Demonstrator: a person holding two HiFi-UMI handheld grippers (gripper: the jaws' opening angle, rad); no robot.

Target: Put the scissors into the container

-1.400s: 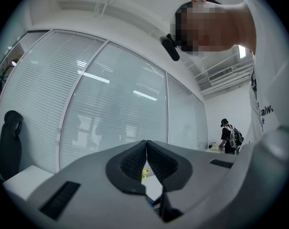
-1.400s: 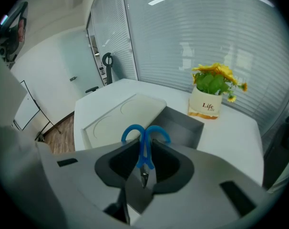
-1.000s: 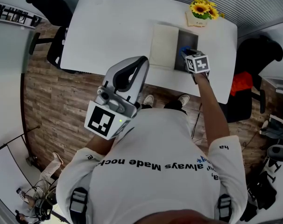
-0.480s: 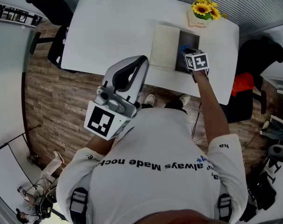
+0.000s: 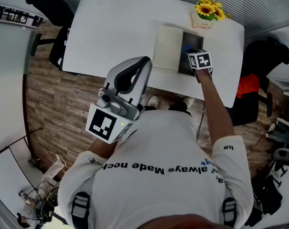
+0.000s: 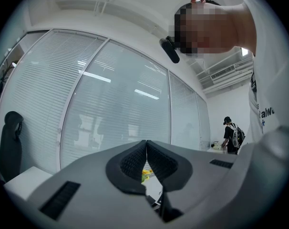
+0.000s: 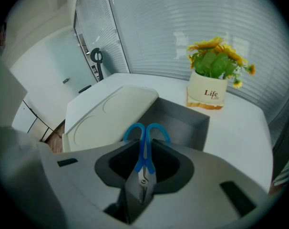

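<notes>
right gripper view: right gripper [image 7: 145, 144] angled down over the container [image 7: 182, 120], jaws pinching the scissors [image 7: 145, 162], handles forward. left gripper [image 6: 146, 144] held up near level, jaws pressed together.

White table [image 5: 116, 27] on wood-plank floor [image 5: 54, 104], black office chairs [image 5: 49, 1] either side, slatted blinds [image 5: 259, 1] beyond

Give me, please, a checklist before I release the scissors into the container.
1. Scissors clamped in the right hand-held gripper: ok.
2. Grey container open, its lid lying beside it: ok.
3. Scissors over the opening: ok.
4. Container floor free: cannot tell, partly hidden.
5. Left hand-held gripper shut, empty, held back from the table: ok.
</notes>
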